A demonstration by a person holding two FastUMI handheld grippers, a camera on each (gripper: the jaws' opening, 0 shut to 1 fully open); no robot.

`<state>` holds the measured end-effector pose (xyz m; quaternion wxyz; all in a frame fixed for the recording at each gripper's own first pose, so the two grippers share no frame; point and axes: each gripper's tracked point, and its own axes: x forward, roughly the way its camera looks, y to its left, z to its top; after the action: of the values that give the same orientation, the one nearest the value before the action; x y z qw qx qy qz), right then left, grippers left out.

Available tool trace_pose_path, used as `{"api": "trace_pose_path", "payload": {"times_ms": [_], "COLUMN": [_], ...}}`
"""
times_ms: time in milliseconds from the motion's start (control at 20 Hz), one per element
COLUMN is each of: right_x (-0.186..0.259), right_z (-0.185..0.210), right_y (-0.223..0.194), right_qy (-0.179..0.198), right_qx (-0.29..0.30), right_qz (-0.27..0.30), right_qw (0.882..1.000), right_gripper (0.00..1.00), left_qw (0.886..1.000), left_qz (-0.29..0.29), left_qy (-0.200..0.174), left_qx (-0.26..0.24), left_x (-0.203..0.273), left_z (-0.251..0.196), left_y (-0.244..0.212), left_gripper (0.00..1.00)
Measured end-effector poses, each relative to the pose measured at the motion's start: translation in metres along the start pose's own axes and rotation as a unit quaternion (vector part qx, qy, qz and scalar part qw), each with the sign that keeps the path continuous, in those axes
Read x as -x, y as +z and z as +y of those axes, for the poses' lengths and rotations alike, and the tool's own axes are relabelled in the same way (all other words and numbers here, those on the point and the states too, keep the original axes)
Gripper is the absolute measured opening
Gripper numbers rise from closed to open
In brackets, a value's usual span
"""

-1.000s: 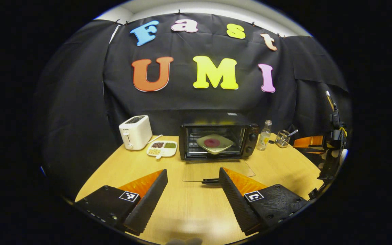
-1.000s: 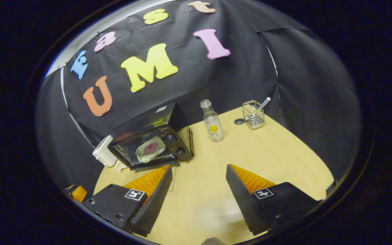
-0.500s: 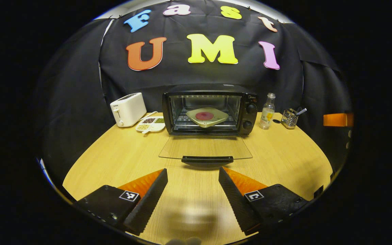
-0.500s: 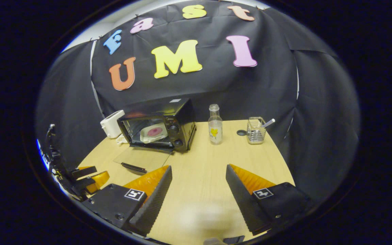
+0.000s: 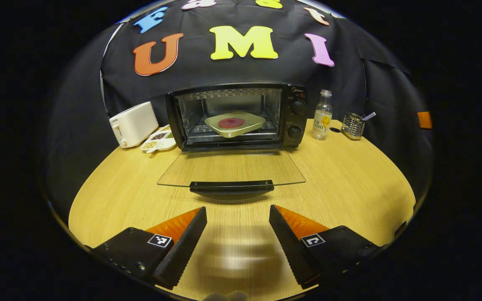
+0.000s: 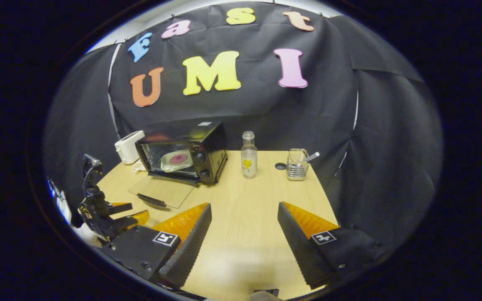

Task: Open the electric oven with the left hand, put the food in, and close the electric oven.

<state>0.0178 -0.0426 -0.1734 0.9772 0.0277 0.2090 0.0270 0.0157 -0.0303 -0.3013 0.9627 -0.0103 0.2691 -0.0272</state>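
While the oven (image 5: 237,115) sat farther off a second ago, the left gripper (image 5: 237,228) has closed in and now faces the lowered glass door (image 5: 230,169) head on, its handle (image 5: 231,185) just ahead of the fingers, which are spread apart and hold nothing. One plate of food (image 5: 234,123) rests on the rack inside. The right gripper (image 6: 244,228) has swung level, fingers apart too, empty. On the table (image 5: 349,175): one toaster (image 5: 133,123), one snack dish (image 5: 157,141), one bottle (image 5: 322,115), one wire holder (image 5: 353,125).
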Motion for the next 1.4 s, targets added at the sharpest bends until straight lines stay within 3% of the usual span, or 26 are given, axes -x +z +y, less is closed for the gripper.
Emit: {"api": "trace_pose_path", "payload": {"times_ms": [100, 150, 450, 500, 550, 700, 750, 800, 900, 950, 1300, 1400], "right_x": [0.006, 0.009, 0.022, 0.022, 0.023, 0.023, 0.023, 0.023, 0.023, 0.022, 0.015, 0.012], "right_z": [-0.006, -0.007, -0.01, -0.008, -0.007, -0.005, -0.005, -0.004, -0.004, -0.004, 0.002, 0.004], "right_y": [-0.002, -0.002, -0.004, -0.006, -0.006, -0.007, -0.007, -0.008, -0.008, -0.007, -0.009, -0.01], "right_qy": [-0.02, -0.028, -0.061, -0.062, -0.066, -0.072, -0.074, -0.074, -0.078, -0.08, -0.076, -0.075], "right_qx": [-0.009, -0.012, -0.028, -0.03, -0.033, -0.041, -0.043, -0.044, -0.047, -0.048, -0.065, -0.074], "right_qz": [0.0, 0.0, 0.002, 0.004, 0.007, 0.007, 0.008, 0.009, 0.01, 0.01, 0.011, 0.011], "right_qw": [1.0, 1.0, 0.998, 0.998, 0.997, 0.997, 0.996, 0.996, 0.996, 0.996, 0.995, 0.994], "right_gripper": [1.0, 0.95, 0.96, 1.0, 0.96, 1.0, 0.96, 1.0, 0.96, 1.0, 0.96, 1.0], "left_qw": [1.0, 1.0, 0.999, 0.999, 0.999, 0.999, 0.999, 0.999, 0.999, 0.999, 0.999, 0.999], "left_qz": [0.004, 0.007, 0.029, 0.032, 0.035, 0.04, 0.041, 0.043, 0.044, 0.044, 0.039, 0.035], "left_qy": [-0.007, -0.011, -0.021, -0.019, -0.018, -0.015, -0.014, -0.017, -0.019, -0.019, -0.029, -0.031], "left_qx": [-0.002, -0.003, -0.005, -0.006, -0.006, -0.007, -0.007, -0.006, -0.007, -0.009, -0.013, -0.011], "left_x": [-0.01, -0.014, -0.043, -0.047, -0.05, -0.056, -0.058, -0.06, -0.061, -0.061, -0.058, -0.055], "left_z": [0.0, 0.001, 0.008, 0.01, 0.013, 0.019, 0.02, 0.02, 0.018, 0.018, 0.02, 0.02], "left_y": [-0.002, -0.004, -0.015, -0.017, -0.019, -0.019, -0.019, -0.019, -0.017, -0.017, -0.002, 0.006], "left_gripper": [0.96, 0.96, 0.96, 0.96, 0.96, 0.96, 0.96, 0.96, 0.96, 0.96, 0.96, 0.97]}}
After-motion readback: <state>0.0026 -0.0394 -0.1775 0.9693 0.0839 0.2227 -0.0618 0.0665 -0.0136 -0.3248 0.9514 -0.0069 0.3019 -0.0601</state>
